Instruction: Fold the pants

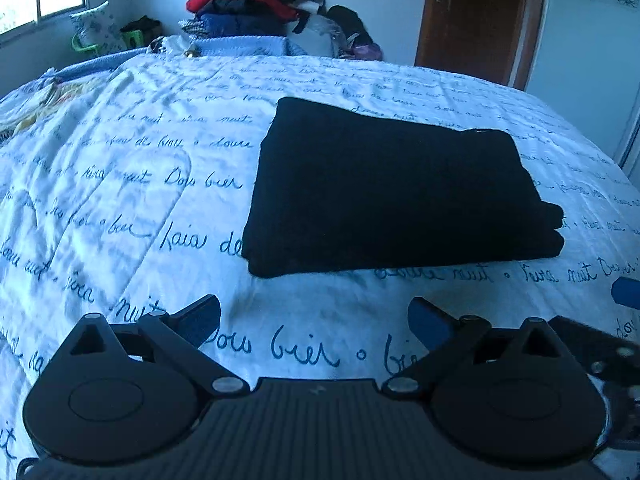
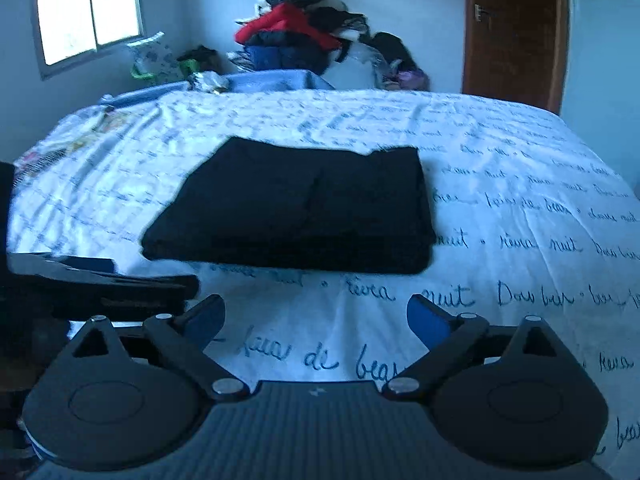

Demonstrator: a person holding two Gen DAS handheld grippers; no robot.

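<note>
The black pants (image 1: 388,192) lie folded into a flat rectangular stack on the white bedspread (image 1: 120,184) with blue script. They also show in the right wrist view (image 2: 296,208). My left gripper (image 1: 316,320) is open and empty, hovering over the bedspread just in front of the stack's near edge. My right gripper (image 2: 316,320) is open and empty, also short of the stack. The left gripper shows in the right wrist view (image 2: 100,284) at the left, and a blue finger tip of the right gripper (image 1: 626,292) shows at the right edge of the left wrist view.
A pile of clothes (image 1: 256,4) with a red garment stands behind the bed's far edge. A brown door (image 1: 480,20) is at the back right, a window (image 2: 88,8) at the back left. A patterned cloth (image 1: 36,100) lies at the bed's far left.
</note>
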